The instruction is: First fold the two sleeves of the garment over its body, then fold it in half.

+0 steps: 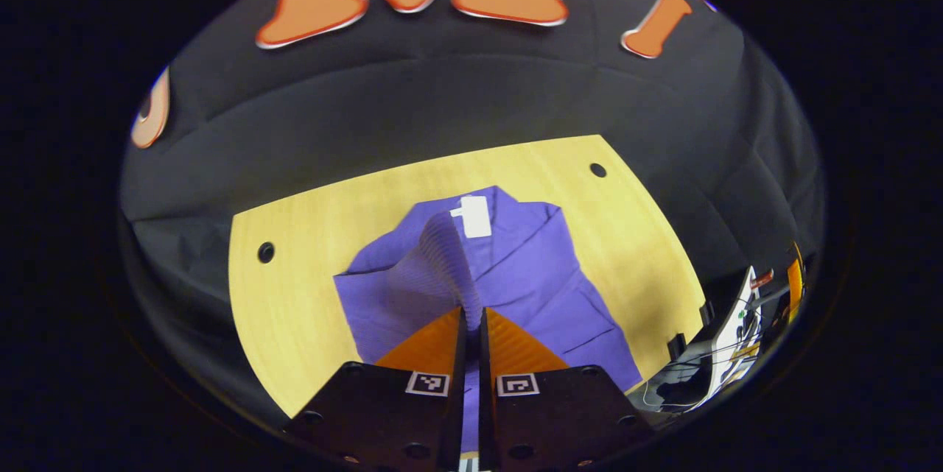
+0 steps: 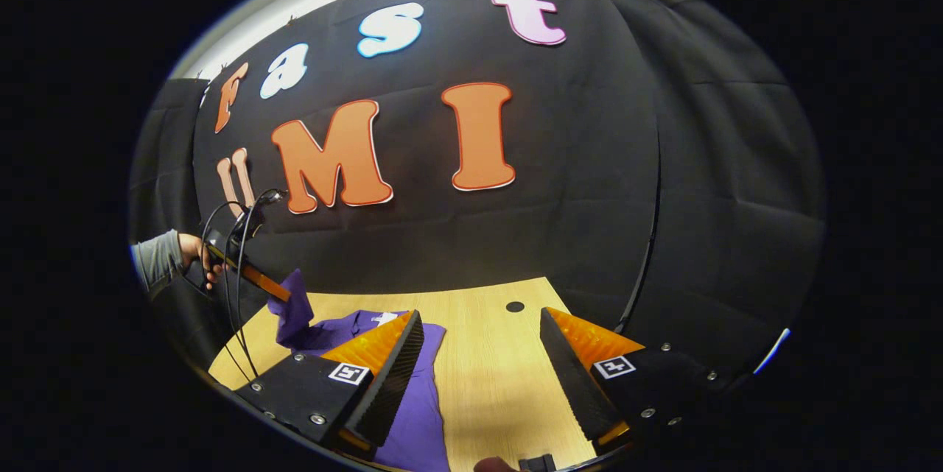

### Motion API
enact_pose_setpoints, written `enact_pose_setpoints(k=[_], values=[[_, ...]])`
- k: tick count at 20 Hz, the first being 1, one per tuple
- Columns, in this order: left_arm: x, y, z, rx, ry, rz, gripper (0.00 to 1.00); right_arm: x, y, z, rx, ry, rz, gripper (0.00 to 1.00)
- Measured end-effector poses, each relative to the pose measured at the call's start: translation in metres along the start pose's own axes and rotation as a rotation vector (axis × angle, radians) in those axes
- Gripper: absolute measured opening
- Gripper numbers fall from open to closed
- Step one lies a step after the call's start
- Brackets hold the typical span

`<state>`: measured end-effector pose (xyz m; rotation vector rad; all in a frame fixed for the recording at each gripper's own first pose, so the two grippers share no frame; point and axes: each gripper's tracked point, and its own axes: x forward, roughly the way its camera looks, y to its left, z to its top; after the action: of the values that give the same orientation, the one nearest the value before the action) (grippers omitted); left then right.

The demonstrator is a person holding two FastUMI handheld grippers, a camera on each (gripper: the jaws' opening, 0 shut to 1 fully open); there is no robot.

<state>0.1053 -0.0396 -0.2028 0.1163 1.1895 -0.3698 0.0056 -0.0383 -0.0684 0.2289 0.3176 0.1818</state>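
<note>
With the left gripper [image 1: 472, 325] pinching the lifted sleeve [image 1: 442, 258] of the purple garment [image 1: 538, 288] lying on the wooden table [image 1: 295, 295], carry the sleeve across the body and lay it flat, keeping the right gripper [image 2: 482, 354], jaws spread, above the table.

Purple garment [image 2: 412, 398] on wooden table [image 2: 493, 384]

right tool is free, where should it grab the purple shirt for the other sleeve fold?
Judging from the right gripper view, take the flat edge of the purple shirt nearest the open right tool, coming down from above and pinching fabric off the table. The left tool already lifts one sleeve.
</note>
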Motion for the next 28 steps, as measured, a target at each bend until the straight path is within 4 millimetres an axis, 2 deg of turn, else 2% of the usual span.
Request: enact_pose_setpoints(k=[6, 12, 13, 16, 18, 20, 22, 23, 26, 27, 28], values=[[0.053, -0.088, 0.003, 0.056, 0.071, -0.086, 0.09, -0.010, -0.043, -0.002, 0.053, 0.003, -0.051, 0.95], [0.118, -0.147, -0.009, 0.082, 0.159, -0.096, 0.10, -0.014, -0.066, -0.016, 0.083, 0.026, -0.086, 0.95], [0.126, -0.152, -0.013, 0.083, 0.168, -0.096, 0.09, -0.015, -0.069, -0.019, 0.087, 0.030, -0.091, 0.95], [0.142, -0.176, -0.020, 0.084, 0.171, -0.128, 0.17, -0.017, -0.078, -0.025, 0.092, 0.048, -0.101, 0.95], [0.136, -0.191, -0.018, 0.078, 0.147, -0.166, 0.23, -0.017, -0.082, -0.027, 0.093, 0.056, -0.108, 0.95], [0.125, -0.195, -0.013, 0.086, 0.097, -0.185, 0.33, -0.015, -0.081, -0.026, 0.098, 0.061, -0.107, 0.95], [0.105, -0.195, -0.007, 0.096, 0.019, -0.207, 0.43, -0.018, -0.080, -0.026, 0.096, 0.062, -0.094, 0.95], [0.092, -0.190, -0.006, 0.100, -0.030, -0.210, 0.61, -0.015, -0.076, -0.027, 0.091, 0.066, -0.084, 0.95], [0.047, -0.157, 0.006, 0.096, -0.221, -0.147, 0.81, -0.006, -0.056, -0.031, 0.070, 0.078, -0.052, 0.95], [0.029, -0.147, 0.007, 0.086, -0.288, -0.117, 0.92, -0.001, -0.045, -0.033, 0.067, 0.082, -0.036, 0.95], [0.008, -0.133, 0.008, 0.074, -0.362, -0.087, 0.91, 0.002, -0.033, -0.036, 0.061, 0.088, -0.023, 0.95]])
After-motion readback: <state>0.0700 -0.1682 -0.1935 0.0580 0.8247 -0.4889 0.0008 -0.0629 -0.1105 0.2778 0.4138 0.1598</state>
